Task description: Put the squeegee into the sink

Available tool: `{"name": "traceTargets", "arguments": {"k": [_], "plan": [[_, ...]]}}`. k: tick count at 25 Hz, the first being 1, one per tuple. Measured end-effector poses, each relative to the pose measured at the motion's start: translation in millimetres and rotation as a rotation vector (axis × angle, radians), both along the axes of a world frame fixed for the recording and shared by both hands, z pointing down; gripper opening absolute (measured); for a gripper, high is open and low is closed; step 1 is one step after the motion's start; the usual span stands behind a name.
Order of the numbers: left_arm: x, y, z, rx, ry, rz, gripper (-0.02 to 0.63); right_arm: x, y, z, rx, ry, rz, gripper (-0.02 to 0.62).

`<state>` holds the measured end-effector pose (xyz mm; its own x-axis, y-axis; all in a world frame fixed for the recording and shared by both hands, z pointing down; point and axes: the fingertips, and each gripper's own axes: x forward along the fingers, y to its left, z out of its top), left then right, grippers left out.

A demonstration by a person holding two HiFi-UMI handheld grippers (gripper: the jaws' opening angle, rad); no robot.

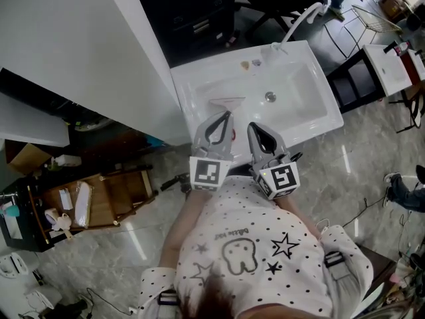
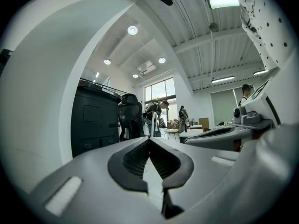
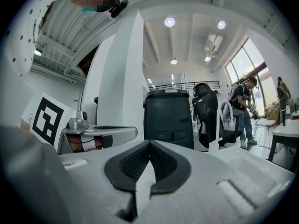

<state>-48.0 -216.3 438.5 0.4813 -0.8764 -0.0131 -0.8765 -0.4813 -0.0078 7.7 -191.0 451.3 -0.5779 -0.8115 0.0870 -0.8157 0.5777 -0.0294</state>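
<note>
A pale squeegee (image 1: 228, 102) lies inside the white sink (image 1: 319, 105), near the basin's left front wall and left of the drain (image 1: 270, 96). My left gripper (image 1: 229, 114) reaches over the sink's front rim just short of the squeegee; its jaws are shut with nothing in them (image 2: 149, 140). My right gripper (image 1: 252, 125) sits beside it over the same rim, also shut and empty (image 3: 149, 142). From the right gripper view the sink (image 3: 250, 164) spreads out to the right. Neither gripper view shows the squeegee.
A white faucet (image 1: 302, 17) stands at the sink's far right corner. A black cabinet (image 1: 192, 12) stands behind the sink and a white wall panel (image 1: 80, 38) to its left. A wooden shelf cart (image 1: 99, 201) is on the floor at left, a white table (image 1: 392, 65) at right.
</note>
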Motion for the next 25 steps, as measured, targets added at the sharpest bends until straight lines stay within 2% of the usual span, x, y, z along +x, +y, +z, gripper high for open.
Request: {"name": "traceTargets", "arguments": {"k": [5,25], "plan": [[-3.1,0.3,-7.2,0.028,0.013,-0.01,-0.003,-1.4,1.0,-0.6,0.004,0.004,-0.012,-0.005],[-7.8,5.9,-18.6,0.029,0.042,-0.016,-0.003,-11.9,-0.4,-2.5,-0.004,0.024,-0.042,-0.005]]}}
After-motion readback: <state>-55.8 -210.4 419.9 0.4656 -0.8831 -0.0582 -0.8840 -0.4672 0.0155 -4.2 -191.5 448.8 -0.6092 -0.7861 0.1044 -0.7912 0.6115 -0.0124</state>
